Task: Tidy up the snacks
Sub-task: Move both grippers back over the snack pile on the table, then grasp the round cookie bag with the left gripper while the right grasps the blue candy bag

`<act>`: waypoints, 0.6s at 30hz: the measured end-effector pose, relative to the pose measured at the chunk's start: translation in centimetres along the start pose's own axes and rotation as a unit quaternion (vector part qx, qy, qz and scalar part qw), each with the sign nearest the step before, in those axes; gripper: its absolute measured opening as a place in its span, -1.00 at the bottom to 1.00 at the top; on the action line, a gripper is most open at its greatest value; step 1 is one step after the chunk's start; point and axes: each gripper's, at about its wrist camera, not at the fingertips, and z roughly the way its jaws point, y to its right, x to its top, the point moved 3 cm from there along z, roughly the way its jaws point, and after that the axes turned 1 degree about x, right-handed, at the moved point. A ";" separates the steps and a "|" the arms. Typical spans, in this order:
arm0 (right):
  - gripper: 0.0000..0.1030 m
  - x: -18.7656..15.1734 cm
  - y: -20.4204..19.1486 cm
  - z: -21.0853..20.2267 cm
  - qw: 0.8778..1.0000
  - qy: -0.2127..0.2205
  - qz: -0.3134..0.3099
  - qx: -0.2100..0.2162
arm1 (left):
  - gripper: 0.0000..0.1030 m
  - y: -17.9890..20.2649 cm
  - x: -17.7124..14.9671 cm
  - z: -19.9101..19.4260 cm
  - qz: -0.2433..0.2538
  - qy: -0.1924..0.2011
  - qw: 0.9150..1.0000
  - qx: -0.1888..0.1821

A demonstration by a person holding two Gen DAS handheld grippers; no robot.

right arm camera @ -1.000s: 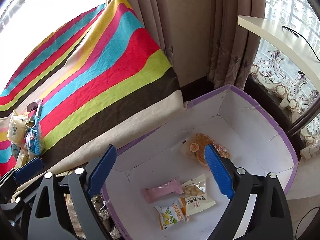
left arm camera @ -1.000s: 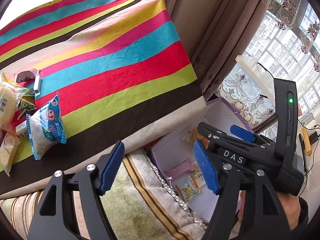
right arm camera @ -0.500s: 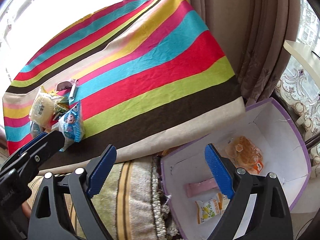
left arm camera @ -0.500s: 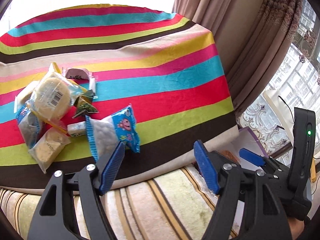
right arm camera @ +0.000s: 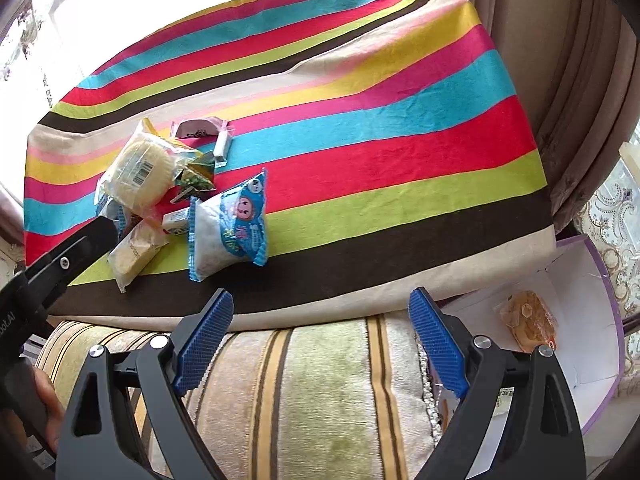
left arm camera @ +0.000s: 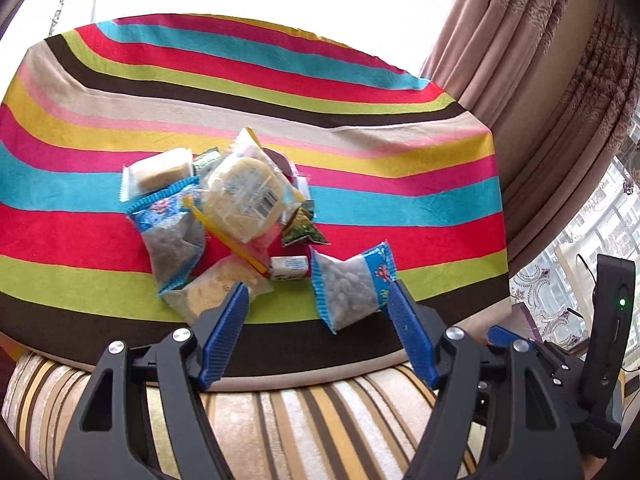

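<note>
A heap of wrapped snacks (left arm camera: 236, 216) lies on the striped tablecloth (left arm camera: 400, 184). A blue-edged bag of white sweets (left arm camera: 352, 288) sits apart at the heap's near right, just beyond my left gripper (left arm camera: 318, 308), which is open and empty. A round cake in clear wrap (left arm camera: 244, 192) tops the heap. In the right wrist view the same blue bag (right arm camera: 228, 228) lies ahead and left of my right gripper (right arm camera: 320, 316), open and empty over the sofa cushion. A white box with purple rim (right arm camera: 600, 344) at the right holds an orange pastry (right arm camera: 528, 320).
A striped sofa cushion (right arm camera: 320, 392) lies below the table's near edge. Brown curtains (left arm camera: 560, 80) hang at the right. The left gripper's body (right arm camera: 60, 264) and a hand (right arm camera: 44, 400) show at the left of the right wrist view.
Both grippers have swung left from the box toward the table. The snack heap has come to the middle of the left view; the box has slid to the right edge of the right view.
</note>
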 end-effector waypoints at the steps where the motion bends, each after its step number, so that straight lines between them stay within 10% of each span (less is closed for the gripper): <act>1: 0.69 0.0 -0.5 0.0 1.000 0.001 -0.003 0.000 | 0.40 -0.8 -0.2 -0.5 -0.008 0.003 1.000 0.002; 18: 0.70 1.0 -6.6 3.3 0.997 -0.028 -0.076 0.004 | 0.38 -11.1 -1.3 -1.6 -0.090 -0.041 0.995 0.031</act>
